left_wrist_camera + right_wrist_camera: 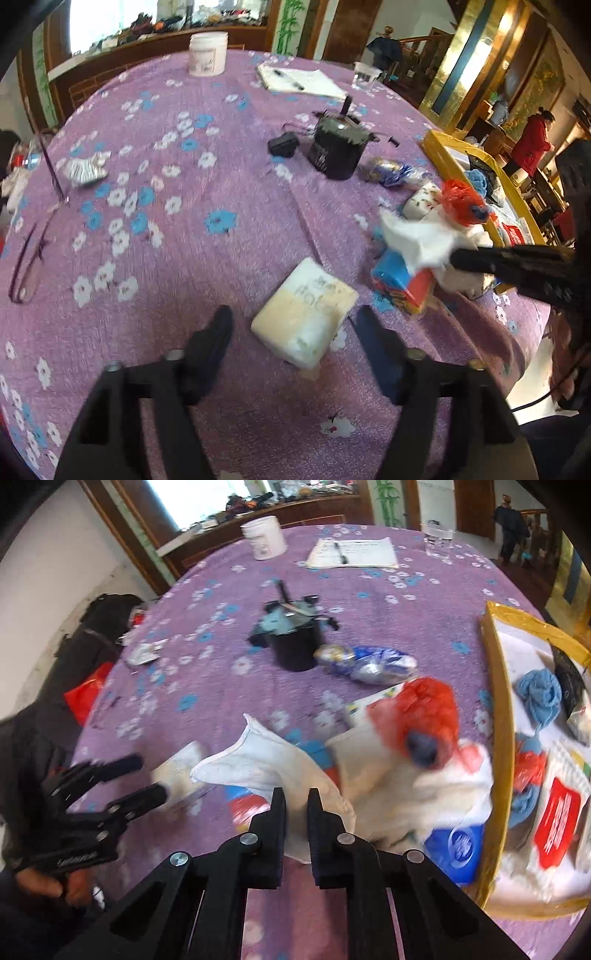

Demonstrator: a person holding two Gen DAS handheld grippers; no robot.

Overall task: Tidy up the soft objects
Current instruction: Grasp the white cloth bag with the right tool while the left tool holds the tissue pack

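A cream and white soft tissue pack [306, 317] lies on the purple flowered tablecloth between the fingers of my left gripper [293, 317]. That gripper is open and its pads stand clear of the pack. The pack [181, 771] and left gripper [147, 779] also show at the left of the right wrist view. My right gripper [296, 797] is shut on a white cloth [258, 764], which it holds over a heap of soft things. In the left wrist view the right gripper [458, 258] comes in from the right, pinching that cloth [417, 236].
A red plastic bag [428, 709], a blue and red packet [399, 280] and a yellow-rimmed tray [498, 701] of soft items crowd the right. Behind stand a black pot [338, 147], a foil wrapper [369, 662], a white jar [207, 53] and papers [303, 79].
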